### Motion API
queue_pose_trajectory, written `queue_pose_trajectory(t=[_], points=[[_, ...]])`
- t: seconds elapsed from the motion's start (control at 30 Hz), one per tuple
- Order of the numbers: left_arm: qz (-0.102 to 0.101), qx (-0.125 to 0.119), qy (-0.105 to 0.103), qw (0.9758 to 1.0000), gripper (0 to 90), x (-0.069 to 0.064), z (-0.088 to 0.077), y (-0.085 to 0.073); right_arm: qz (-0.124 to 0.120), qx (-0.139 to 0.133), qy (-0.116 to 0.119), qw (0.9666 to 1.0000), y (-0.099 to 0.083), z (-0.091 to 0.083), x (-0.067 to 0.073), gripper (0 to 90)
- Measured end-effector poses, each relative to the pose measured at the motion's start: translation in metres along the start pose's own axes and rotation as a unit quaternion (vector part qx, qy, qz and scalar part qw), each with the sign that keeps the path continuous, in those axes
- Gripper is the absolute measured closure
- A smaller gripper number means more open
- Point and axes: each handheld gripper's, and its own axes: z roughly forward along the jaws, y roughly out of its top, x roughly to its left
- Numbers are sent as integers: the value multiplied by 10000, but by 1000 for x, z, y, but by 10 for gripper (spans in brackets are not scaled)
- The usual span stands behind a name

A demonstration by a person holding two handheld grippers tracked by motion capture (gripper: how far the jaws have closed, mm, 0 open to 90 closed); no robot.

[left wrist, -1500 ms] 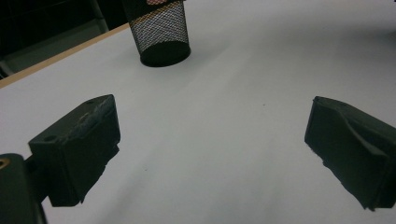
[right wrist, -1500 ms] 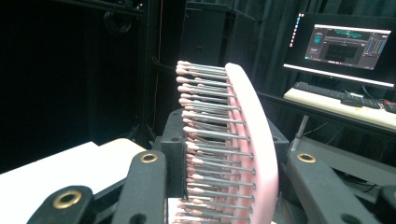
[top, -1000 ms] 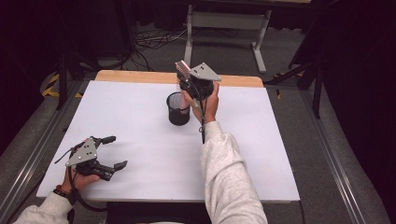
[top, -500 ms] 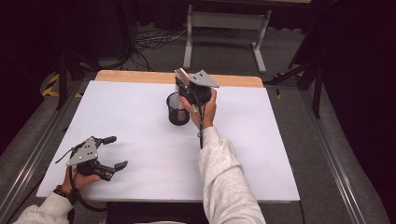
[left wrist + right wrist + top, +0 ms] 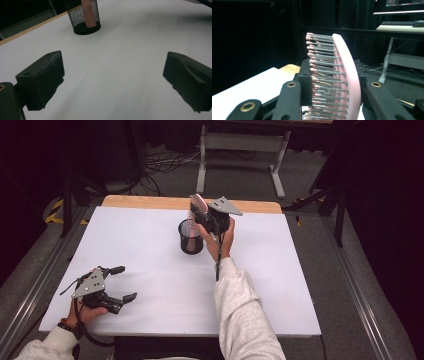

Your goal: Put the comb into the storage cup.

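Over the table's (image 5: 150,250) far half, the right gripper (image 5: 202,215), clamped on a pink hairbrush (image 5: 344,75), has shifted left since a second ago, its handle now inside the mesh cup (image 5: 190,237), ready to release; the left gripper (image 5: 122,282) rests wide open, empty

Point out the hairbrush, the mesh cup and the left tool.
hairbrush (image 5: 348,75): right gripper view, on its pink back.
mesh cup (image 5: 190,240): high view, on its black mesh wall.
left tool (image 5: 123,283): high view, midway between its fingertips, jaws apart over the table.
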Motion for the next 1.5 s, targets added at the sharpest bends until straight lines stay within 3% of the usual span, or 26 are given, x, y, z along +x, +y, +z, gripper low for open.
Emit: queue_pose_trajectory(t=[0.37,1.07,1.5], points=[[40,22,-12,10000,46,0,1,0,210,26,23,9998,-5,-3,-10,623],[80,73,-7,9999,47,0,2,0,158,381,-194,9990,-17,-15,-25,560],[90,84,-4,9999,51,-1,2,0,217,431,-256,9985,-22,-19,-32,559]])
